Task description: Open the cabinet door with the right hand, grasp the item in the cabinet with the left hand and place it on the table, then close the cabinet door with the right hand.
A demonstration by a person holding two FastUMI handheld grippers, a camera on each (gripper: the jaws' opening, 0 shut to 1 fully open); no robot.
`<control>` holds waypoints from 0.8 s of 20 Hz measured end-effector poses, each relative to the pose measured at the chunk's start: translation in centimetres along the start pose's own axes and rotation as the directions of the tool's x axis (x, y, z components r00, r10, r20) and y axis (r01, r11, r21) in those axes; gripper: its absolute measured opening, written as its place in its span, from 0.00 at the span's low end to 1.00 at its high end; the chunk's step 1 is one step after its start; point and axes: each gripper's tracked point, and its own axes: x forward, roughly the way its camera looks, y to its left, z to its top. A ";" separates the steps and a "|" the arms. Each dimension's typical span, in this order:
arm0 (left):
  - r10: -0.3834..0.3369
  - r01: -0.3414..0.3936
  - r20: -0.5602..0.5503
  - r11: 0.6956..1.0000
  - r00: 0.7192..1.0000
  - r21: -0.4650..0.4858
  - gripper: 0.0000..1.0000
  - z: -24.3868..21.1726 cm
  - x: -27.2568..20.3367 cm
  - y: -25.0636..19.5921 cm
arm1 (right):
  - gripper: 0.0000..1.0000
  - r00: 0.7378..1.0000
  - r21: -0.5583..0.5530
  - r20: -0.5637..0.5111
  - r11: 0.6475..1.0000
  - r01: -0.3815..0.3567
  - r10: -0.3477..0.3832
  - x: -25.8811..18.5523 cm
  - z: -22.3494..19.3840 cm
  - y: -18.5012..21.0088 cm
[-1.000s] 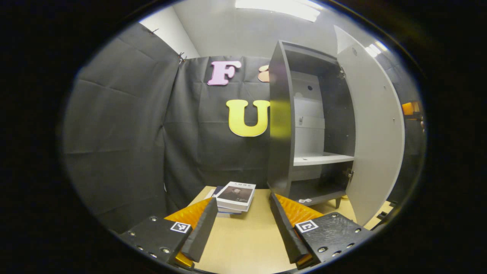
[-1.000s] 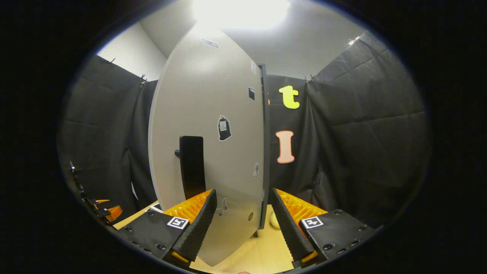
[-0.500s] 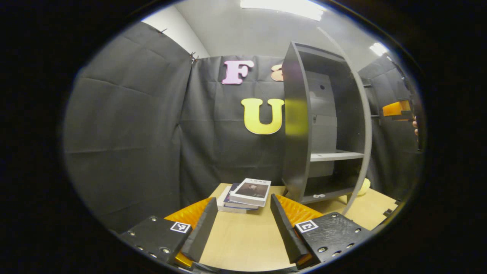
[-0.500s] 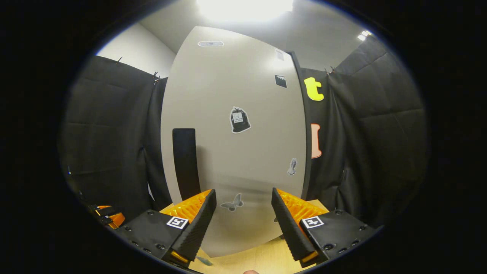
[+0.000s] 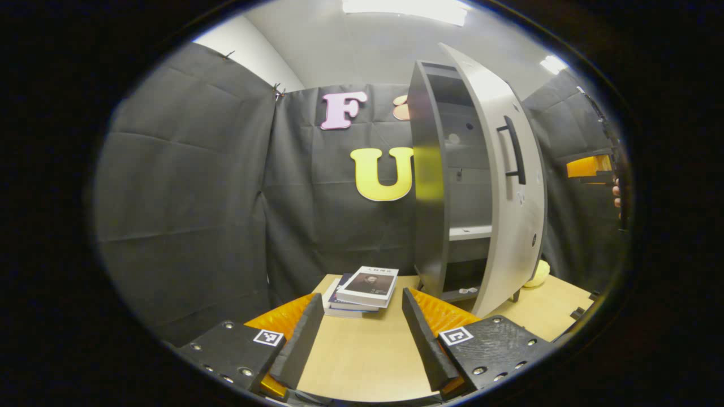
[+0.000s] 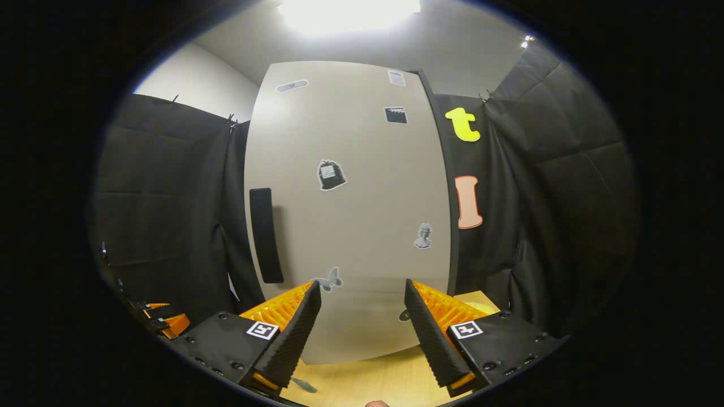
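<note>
Tall dark-grey cabinet [image 5: 428, 186] with pale-grey door [image 6: 350, 215] partly ajar; stacked books [image 5: 362, 289] on light wooden table [image 5: 362, 356]; left gripper [image 5: 362, 333] jaws wide, empty; right gripper [image 6: 362, 328] jaws wide, facing door.

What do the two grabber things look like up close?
Each one, the left gripper and the right gripper, has two long wedge-shaped fingers with ridged faces. Behind them sit flat black plates with silver screws, each wearing a small square black-and-white marker.
</note>
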 end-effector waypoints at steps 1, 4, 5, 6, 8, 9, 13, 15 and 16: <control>0.011 -0.011 0.004 1.000 1.000 0.006 0.84 0.5 0.0 -0.8 | 0.92 1.000 -0.005 -0.003 1.000 0.007 -0.007 -0.3 0.1 -1.3; 0.018 -0.018 0.019 1.000 1.000 0.015 0.84 1.9 0.9 -3.1 | 0.92 0.999 -0.013 0.012 0.999 0.035 -0.034 -1.2 0.6 -6.2; 0.020 -0.021 0.028 1.000 0.999 0.021 0.84 2.8 1.0 -4.1 | 0.92 0.999 -0.013 0.018 0.999 0.044 -0.043 -1.6 0.7 -7.7; 0.022 -0.023 0.038 0.999 0.999 0.029 0.84 3.6 1.2 -5.2 | 0.92 0.998 -0.014 0.023 0.999 0.051 -0.051 -1.9 0.8 -9.1; 0.028 -0.030 0.055 0.999 0.998 0.043 0.84 5.1 1.4 -7.3 | 0.92 0.997 -0.020 0.035 0.998 0.067 -0.066 -2.5 0.7 -11.8; 0.029 -0.031 0.063 0.999 0.998 0.042 0.84 5.7 1.6 -8.5 | 0.96 0.996 -0.027 0.042 0.997 0.074 -0.073 -2.8 0.6 -13.1; 0.052 -0.055 0.080 0.998 0.995 0.037 0.84 7.2 1.6 -12.1 | 0.96 0.993 -0.097 0.049 0.989 0.108 -0.104 -3.1 -0.7 -17.6; 0.074 -0.079 0.088 0.995 0.993 0.055 0.84 7.8 1.2 -13.1 | 0.95 0.995 -0.098 0.031 0.991 0.093 -0.091 -3.1 -1.7 -18.5; 0.082 -0.087 0.087 0.994 0.993 0.060 0.84 7.9 1.1 -13.5 | 0.92 0.997 -0.088 0.013 0.993 0.079 -0.078 -3.1 -2.3 -18.6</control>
